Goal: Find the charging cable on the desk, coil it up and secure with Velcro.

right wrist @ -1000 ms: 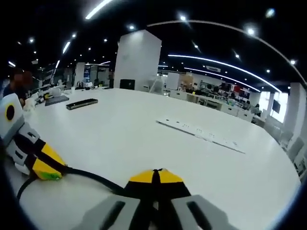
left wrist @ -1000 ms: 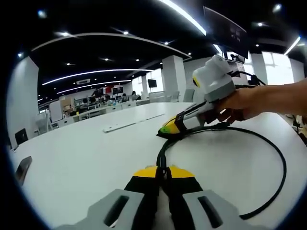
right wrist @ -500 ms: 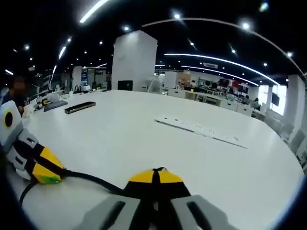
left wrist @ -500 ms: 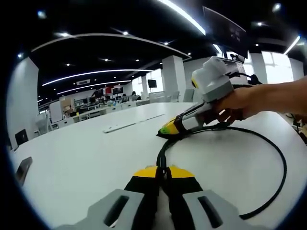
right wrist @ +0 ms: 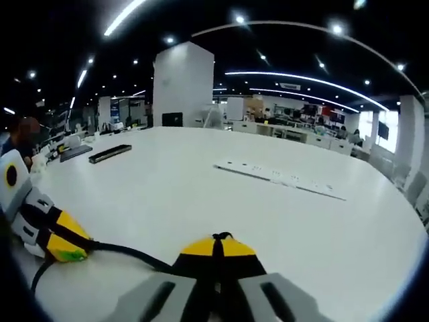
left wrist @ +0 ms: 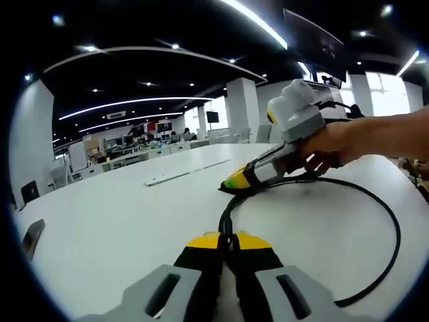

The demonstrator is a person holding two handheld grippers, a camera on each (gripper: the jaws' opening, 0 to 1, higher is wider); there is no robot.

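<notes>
The black charging cable [left wrist: 375, 201] lies in a wide loop on the white desk [left wrist: 120, 228]. The left claw [left wrist: 226, 243], low over the desk, is clamped on one stretch of it. The right claw [left wrist: 236, 180], gripped by a hand [left wrist: 335, 144] reaching in level, pinches another stretch, tips angled down at the surface.

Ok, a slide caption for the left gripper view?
Both tools, left and right, shut on the black charging cable looping over the white desk.
</notes>
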